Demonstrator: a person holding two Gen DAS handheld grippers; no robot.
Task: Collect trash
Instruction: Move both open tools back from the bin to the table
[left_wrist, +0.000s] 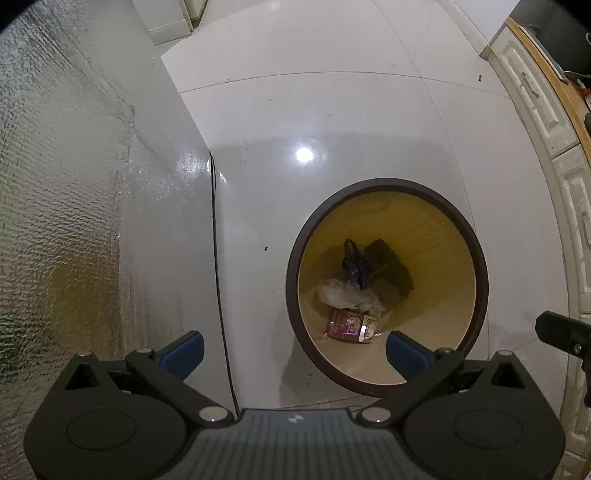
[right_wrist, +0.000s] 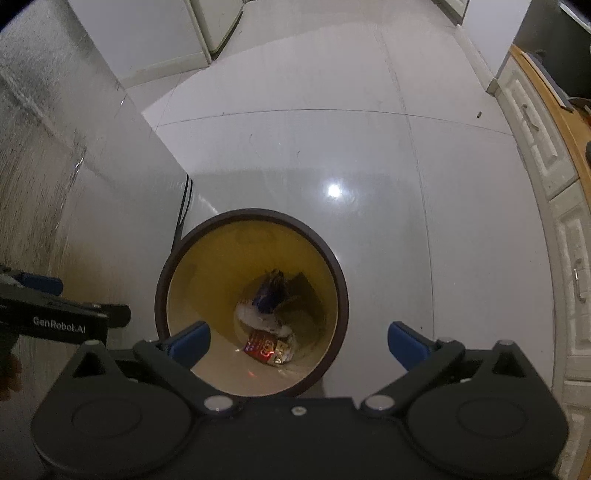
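While both tools hang empty with their blue fingers spread wide, the right tool (right_wrist: 298, 341) sits almost over the bin (right_wrist: 334, 280) and the left tool (left_wrist: 294, 349) over the bin's near-left edge. Wrappers (right_wrist: 266, 345) already lie at the bottom. The tiled floor (right_wrist: 369, 155) around shows only a tiny dark speck (right_wrist: 479, 115) far off; I judge the best move is to lift and scan wider before reaching.

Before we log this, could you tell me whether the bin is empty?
Not empty: the bin holds wrappers and a dark bag at its bottom.
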